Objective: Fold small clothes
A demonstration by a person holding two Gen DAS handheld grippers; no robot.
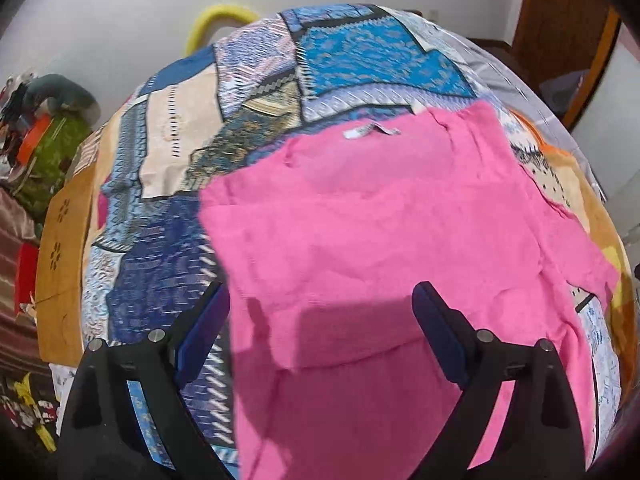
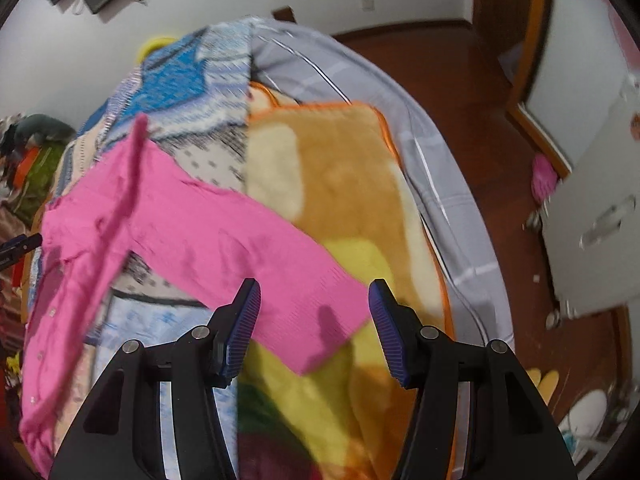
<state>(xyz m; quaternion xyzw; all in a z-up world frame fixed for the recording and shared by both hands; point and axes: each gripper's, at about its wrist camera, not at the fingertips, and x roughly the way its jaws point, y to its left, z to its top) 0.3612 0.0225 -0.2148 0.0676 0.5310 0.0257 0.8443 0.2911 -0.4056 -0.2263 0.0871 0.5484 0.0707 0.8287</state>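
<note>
A pink long-sleeved top point(image 1: 380, 232) lies spread flat on a patchwork blanket point(image 1: 256, 92), its white neck label point(image 1: 370, 131) at the far side. My left gripper point(image 1: 320, 300) hovers open over the near part of the top, with nothing between its blue pads point(image 1: 436, 332). In the right wrist view one pink sleeve point(image 2: 240, 240) runs out to the right across a brown and yellow fleece blanket point(image 2: 340, 168). My right gripper point(image 2: 314, 292) stands open just above the sleeve's cuff end point(image 2: 320, 340), its ribbed pads point(image 2: 244, 324) apart and not pressing on the cloth.
A grey striped sheet point(image 2: 432, 152) covers the bed's right edge, with wooden floor point(image 2: 460, 92) beyond. A white drawer cabinet point(image 2: 592, 216) stands at the right. Piled clutter point(image 1: 36, 152) sits left of the bed, and a yellow hoop point(image 1: 218, 18) stands behind it.
</note>
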